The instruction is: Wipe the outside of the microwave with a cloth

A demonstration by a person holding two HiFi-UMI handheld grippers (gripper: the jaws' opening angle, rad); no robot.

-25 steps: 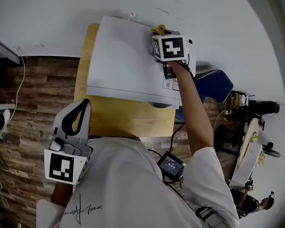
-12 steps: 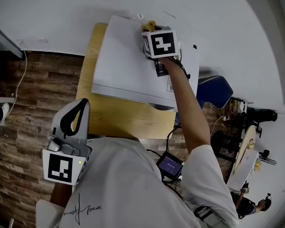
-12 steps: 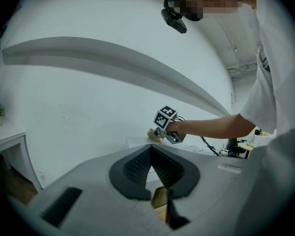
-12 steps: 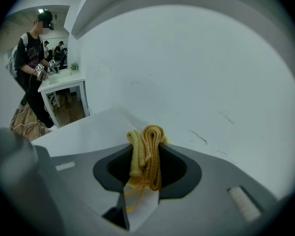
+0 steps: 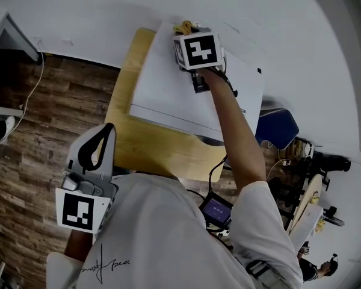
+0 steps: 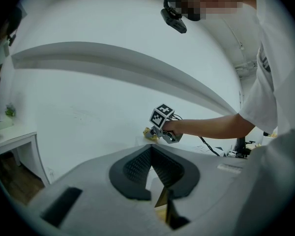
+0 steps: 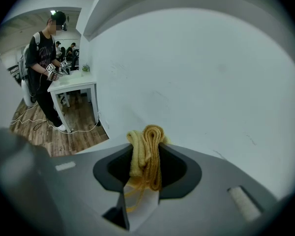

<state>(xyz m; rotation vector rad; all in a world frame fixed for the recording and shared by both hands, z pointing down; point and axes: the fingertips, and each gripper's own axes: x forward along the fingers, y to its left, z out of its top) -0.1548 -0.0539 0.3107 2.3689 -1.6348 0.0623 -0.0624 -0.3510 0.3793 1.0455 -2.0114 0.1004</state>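
Observation:
The white microwave (image 5: pixel 174 95) stands on a small wooden table (image 5: pixel 150 152) against the wall. My right gripper (image 5: pixel 189 34) reaches over its top near the rear left part and is shut on a bunched yellow cloth (image 5: pixel 183 27), which rests on the top at the back edge. In the right gripper view the cloth (image 7: pixel 146 154) fills the gap between the jaws, with the white microwave top (image 7: pixel 143 209) below. My left gripper (image 5: pixel 108 128) hangs low by my body in front of the table, its jaws closed together with nothing held. From the left gripper view, the right gripper (image 6: pixel 155 132) and the cloth (image 6: pixel 149 132) show ahead.
A white wall (image 5: pixel 259 17) runs right behind the microwave. To its right stands a blue chair (image 5: pixel 277 125). Cables (image 5: pixel 21 110) trail over the wooden floor on the left. Another person (image 7: pixel 44 58) stands by a white desk (image 7: pixel 76 85) far off to the left.
My right gripper has slid the cloth leftwards along the rear edge of the microwave top. The left gripper has stayed put.

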